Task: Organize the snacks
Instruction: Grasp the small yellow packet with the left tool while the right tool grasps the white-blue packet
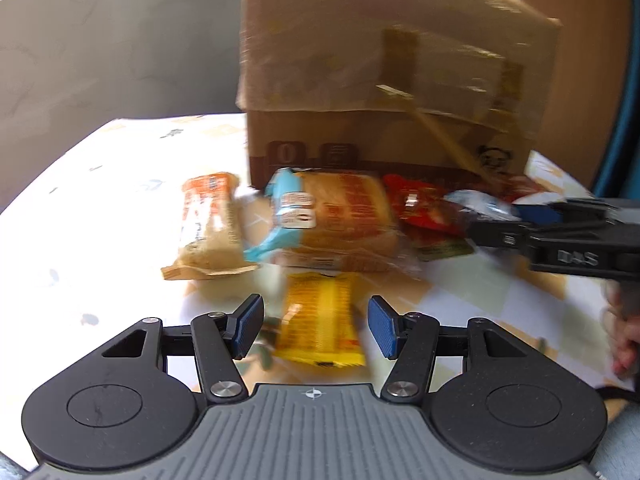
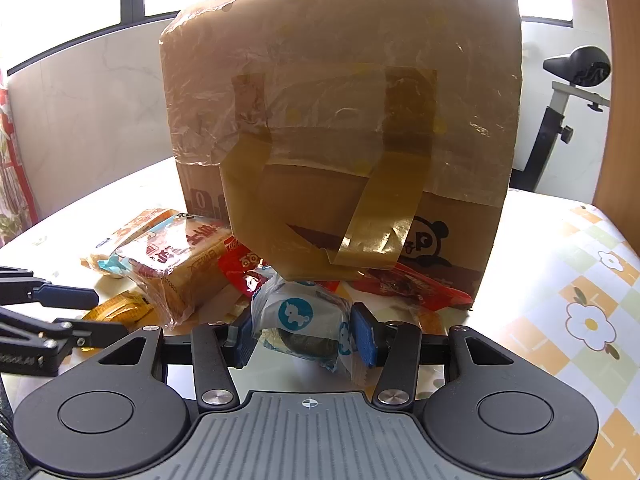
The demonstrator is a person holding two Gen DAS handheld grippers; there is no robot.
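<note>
My left gripper (image 1: 316, 328) is open just above the table, and a yellow snack packet (image 1: 318, 304) lies flat between its blue pads without touching them. Beyond it a beige-and-orange bar (image 1: 212, 224), a wrapped bread loaf (image 1: 340, 216) and a red packet (image 1: 420, 208) lie against a taped cardboard box (image 1: 380, 80). My right gripper (image 2: 304, 338) is shut on a white-and-blue packet with a unicorn logo (image 2: 298, 312), held in front of the box (image 2: 340, 120). The right wrist view also shows the left gripper (image 2: 96, 312) at the left over the yellow packet (image 2: 120, 308).
The table wears a cloth with a flower-and-check pattern (image 2: 560, 280). A white wall and windows stand behind the box, and an exercise bike (image 2: 576, 92) is at the back right. A hand (image 1: 628, 340) holds the right gripper's handle.
</note>
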